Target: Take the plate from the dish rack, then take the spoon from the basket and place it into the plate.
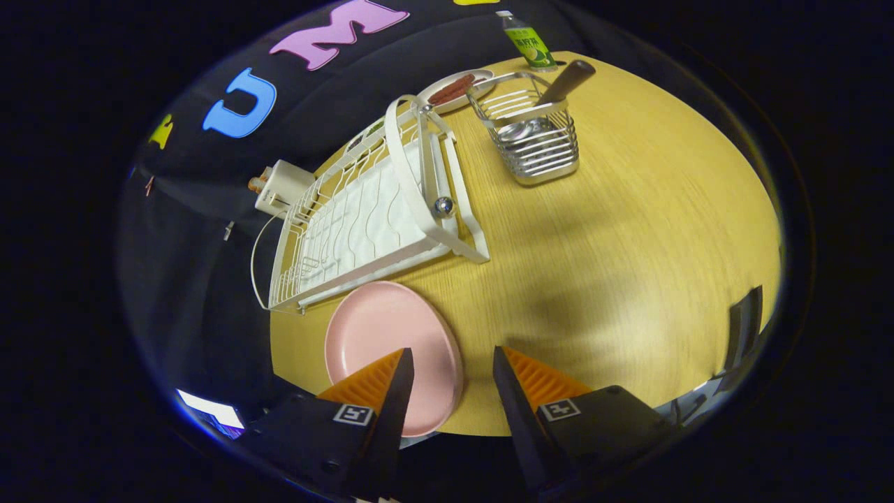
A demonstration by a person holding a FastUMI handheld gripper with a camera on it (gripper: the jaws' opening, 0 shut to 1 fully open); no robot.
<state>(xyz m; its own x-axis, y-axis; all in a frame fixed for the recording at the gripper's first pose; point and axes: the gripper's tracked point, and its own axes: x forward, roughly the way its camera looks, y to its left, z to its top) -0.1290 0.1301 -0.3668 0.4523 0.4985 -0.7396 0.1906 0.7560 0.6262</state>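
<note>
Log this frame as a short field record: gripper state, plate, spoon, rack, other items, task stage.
gripper: gripper open, fingers apart above the table, holding nothing
plate: pink plate lies flat on the wooden table, beside the near end of the dish rack, partly under one finger
dish rack: white dish rack, no dishes seen in it
basket: wire basket beyond the fingers, upright
spoon: brown-handled spoon standing tilted in the basket
other: small plate with sausages, green bottle
stage: plate out of rack; spoon not yet taken
</note>
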